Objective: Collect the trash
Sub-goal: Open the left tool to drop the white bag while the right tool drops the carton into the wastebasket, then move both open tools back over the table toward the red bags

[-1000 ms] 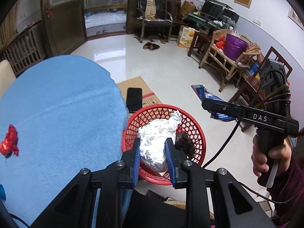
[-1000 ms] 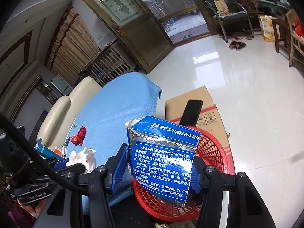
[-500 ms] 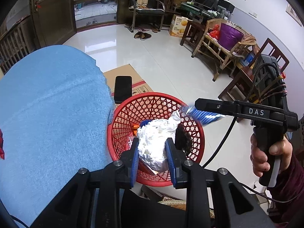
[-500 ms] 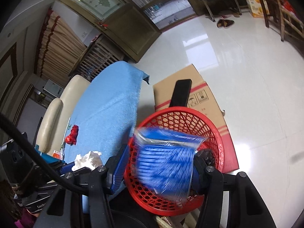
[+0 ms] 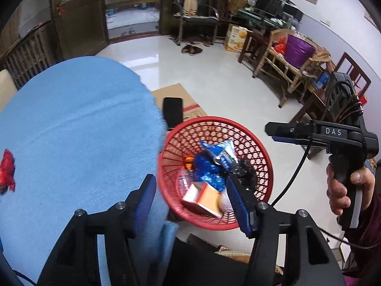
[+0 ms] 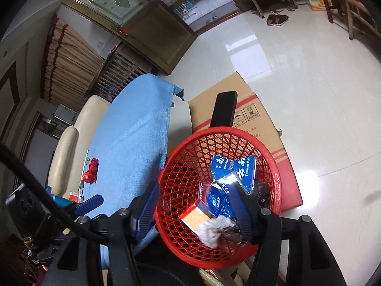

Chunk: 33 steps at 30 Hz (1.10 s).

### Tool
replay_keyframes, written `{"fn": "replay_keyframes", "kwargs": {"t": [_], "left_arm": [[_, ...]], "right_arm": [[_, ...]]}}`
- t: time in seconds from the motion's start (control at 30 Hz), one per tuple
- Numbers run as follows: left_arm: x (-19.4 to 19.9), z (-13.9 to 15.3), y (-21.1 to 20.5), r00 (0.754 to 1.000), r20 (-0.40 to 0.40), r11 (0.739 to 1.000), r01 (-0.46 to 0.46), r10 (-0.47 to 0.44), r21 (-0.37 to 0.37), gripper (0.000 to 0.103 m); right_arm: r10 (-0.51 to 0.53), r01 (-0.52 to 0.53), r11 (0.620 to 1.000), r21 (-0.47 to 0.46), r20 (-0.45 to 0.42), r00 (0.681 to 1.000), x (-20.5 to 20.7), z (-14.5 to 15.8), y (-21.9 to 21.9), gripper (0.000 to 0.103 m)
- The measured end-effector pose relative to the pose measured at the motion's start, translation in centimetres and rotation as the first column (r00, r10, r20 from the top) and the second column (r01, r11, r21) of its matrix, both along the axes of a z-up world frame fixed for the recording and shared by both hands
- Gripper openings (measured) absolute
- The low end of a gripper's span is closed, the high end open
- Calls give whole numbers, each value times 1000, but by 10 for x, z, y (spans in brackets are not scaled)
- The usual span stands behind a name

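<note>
Both grippers hang over the red basket (image 6: pixel 273 157), which sits on the floor just beside the blue cloth (image 5: pixel 78 128) on the table, w/ a flattened cardboard box (image 6: pixel 252 112) under its far side and a black phone (image 6: pixel 225 108) at its far rim. Left gripper (image 5: pixel 190 197): jaws have just been opening, now spread, nothing between the pads. Right gripper (image 6: pixel 194 205): jaws have just been opening too, now spread & empty; a hand (image 5: pixel 345 188) grips its handle. Trash is in the basket: blue packet (image 6: pixel 234 169) torn open near the middle, crumpled blue foil (image 6: pixel 218 202) below it, orange-and-white small box (image 6: pixel 194 218), white tissue wad (image 6: pixel 214 228) at the near side, sth dark & crumpled (image 6: pixel 262 190) at the right wall. Still on the cloth, well apart from the basket: a red wrapper (image 5: pixel 7 170).
</note>
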State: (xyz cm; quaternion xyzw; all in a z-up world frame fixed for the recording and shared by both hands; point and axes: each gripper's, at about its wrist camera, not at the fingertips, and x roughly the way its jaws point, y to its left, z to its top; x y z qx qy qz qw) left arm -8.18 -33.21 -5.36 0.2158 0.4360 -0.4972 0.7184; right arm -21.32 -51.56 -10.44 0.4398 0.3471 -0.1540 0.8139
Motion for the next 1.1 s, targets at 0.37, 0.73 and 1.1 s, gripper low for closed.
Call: {"fn": "replay_keyframes", "kwargs": {"t": [0.37, 0.73, 1.1], "left_arm": [[36, 20, 88, 974, 92, 978, -203, 207, -49, 63], [78, 22, 190, 886, 98, 890, -442, 452, -107, 64], [111, 4, 286, 759, 77, 762, -635, 646, -128, 64]], "right_arm": [[69, -68, 997, -28, 29, 997, 27, 15, 22, 64], [209, -206, 975, -86, 27, 978, 89, 36, 69, 64], [399, -392, 907, -155, 11, 917, 176, 59, 143, 64]]}}
